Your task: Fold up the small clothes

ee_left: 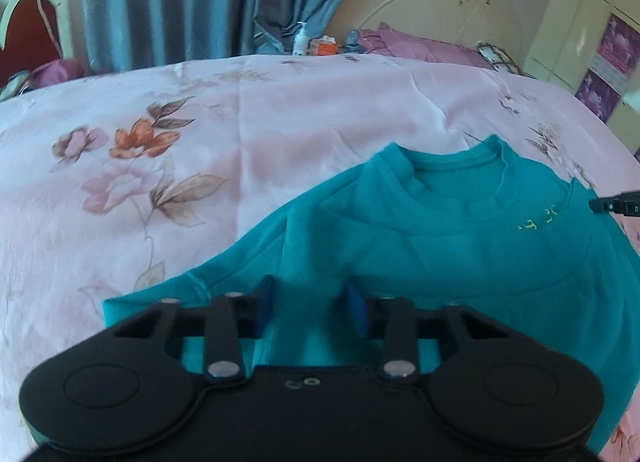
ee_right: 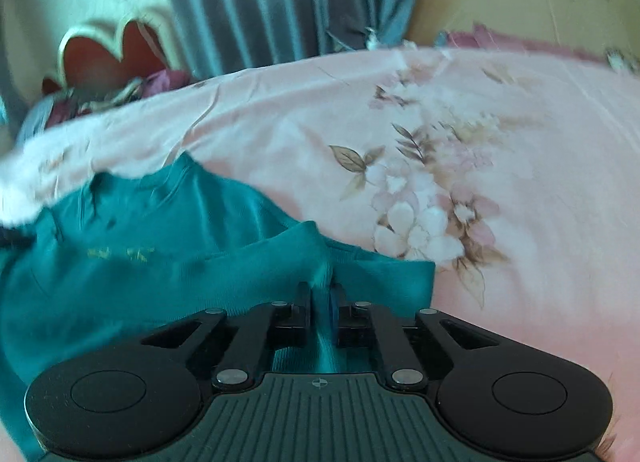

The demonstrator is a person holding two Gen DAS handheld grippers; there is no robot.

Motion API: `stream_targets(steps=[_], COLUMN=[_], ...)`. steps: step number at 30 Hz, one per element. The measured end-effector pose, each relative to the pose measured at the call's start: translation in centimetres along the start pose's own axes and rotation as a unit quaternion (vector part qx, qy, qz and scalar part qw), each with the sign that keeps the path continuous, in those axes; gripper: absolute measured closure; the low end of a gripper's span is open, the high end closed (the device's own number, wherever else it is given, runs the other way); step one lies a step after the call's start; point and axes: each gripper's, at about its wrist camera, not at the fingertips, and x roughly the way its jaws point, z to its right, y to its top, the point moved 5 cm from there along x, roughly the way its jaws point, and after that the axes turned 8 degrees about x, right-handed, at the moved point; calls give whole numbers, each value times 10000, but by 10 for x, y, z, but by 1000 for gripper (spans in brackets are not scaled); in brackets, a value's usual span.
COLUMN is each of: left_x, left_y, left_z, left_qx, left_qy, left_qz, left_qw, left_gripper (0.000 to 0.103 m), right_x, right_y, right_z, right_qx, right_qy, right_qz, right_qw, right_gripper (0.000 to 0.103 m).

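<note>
A small teal sweatshirt [ee_left: 440, 238] with yellow chest lettering lies on a pink floral bedsheet [ee_left: 160, 166], neckline away from me. My left gripper [ee_left: 310, 302] is open just above the shirt's left sleeve area, its blue pads [ee_left: 356, 310] on either side of a fabric ridge. In the right wrist view the same shirt [ee_right: 140, 262] fills the lower left. My right gripper [ee_right: 321, 294] is shut on a pinched fold of the shirt's right sleeve. The right gripper's tip also shows in the left wrist view [ee_left: 612, 206] at the shirt's far right edge.
The bedsheet [ee_right: 480, 142] extends far to the right and back. At the back stand blue curtains [ee_left: 192, 2], a cream headboard [ee_left: 432, 6], purple pillows [ee_left: 420, 46], bottles and small items [ee_left: 312, 42], and a wardrobe [ee_left: 592, 30] at the right.
</note>
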Motion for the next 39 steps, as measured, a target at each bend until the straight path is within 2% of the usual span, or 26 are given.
stream_targets(steps=[1, 3, 5, 6, 9, 12, 18, 20, 27, 29, 30, 31, 32, 33, 34, 35, 36, 37, 39], left_x=[-2, -12, -34, -39, -25, -25, -34, -26, 4, 7, 6, 5, -1, -12, -25, -34, -37, -34, -21], left_y=[-1, -2, -3, -6, -12, -10, -2, 1, -3, -4, -4, -4, -4, -1, 1, 5, 9, 13, 20], left_z=[1, 2, -3, -10, -22, -19, -20, -20, -25, -25, -25, -26, -26, -21, -12, 0, 16, 38, 83], left_qx=[-17, 0, -291, -543, -1124, -1009, -1069, -1031, -1056, -1014, -989, -986, -1019, -940, -791, -737, -805, -780, -438], left_qy=[-65, 129, 321, 468, 486, 512, 589, 698, 744, 764, 813, 868, 990, 1123, 1188, 1148, 899, 543, 120], left_qz=[53, 307, 939, 1079, 865, 866, 1079, 1012, 635, 615, 603, 600, 601, 704, 912, 1109, 1225, 1258, 1182], left_qw=[10000, 9994, 9946, 9916, 9887, 9898, 9866, 9870, 9896, 9900, 9899, 9895, 9880, 9867, 9855, 9844, 9851, 9875, 9920], left_gripper=[92, 93, 94, 94, 96, 96, 96, 96, 95, 92, 85, 77, 75, 76, 69, 67, 60, 59, 57], right_x=[-3, -15, -35, -36, -16, -16, -21, -12, 21, 28, 27, 25, 21, 8, -5, -11, -10, -5, 7], right_y=[-1, 1, 10, 11, 10, 14, 27, 29, 21, 18, 18, 18, 19, 20, 19, 17, 13, 7, -8], right_z=[-4, -6, 2, 6, 7, 8, 4, 4, 11, 14, 14, 14, 12, 5, -6, -22, -39, -60, -105], right_qx=[-134, -195, 243, 411, 544, 676, 602, 635, 746, 785, 814, 865, 862, 695, 458, 392, 345, 159, -256], right_qy=[-10, -58, -25, -70, -201, -185, -198, -249, -432, -472, -493, -571, -854, -1158, -1036, -689, -328, -27, 404], right_qz=[73, 418, 978, 1107, 884, 965, 1130, 1029, 623, 505, 529, 508, 547, 784, 1055, 1042, 915, 734, 512], right_qw=[9999, 9989, 9949, 9930, 9944, 9929, 9916, 9923, 9943, 9945, 9941, 9933, 9911, 9877, 9879, 9914, 9947, 9972, 9975], right_gripper=[97, 98, 98, 98, 98, 98, 98, 98, 98, 98, 98, 87, 45, 29, 28, 34, 45, 62, 63])
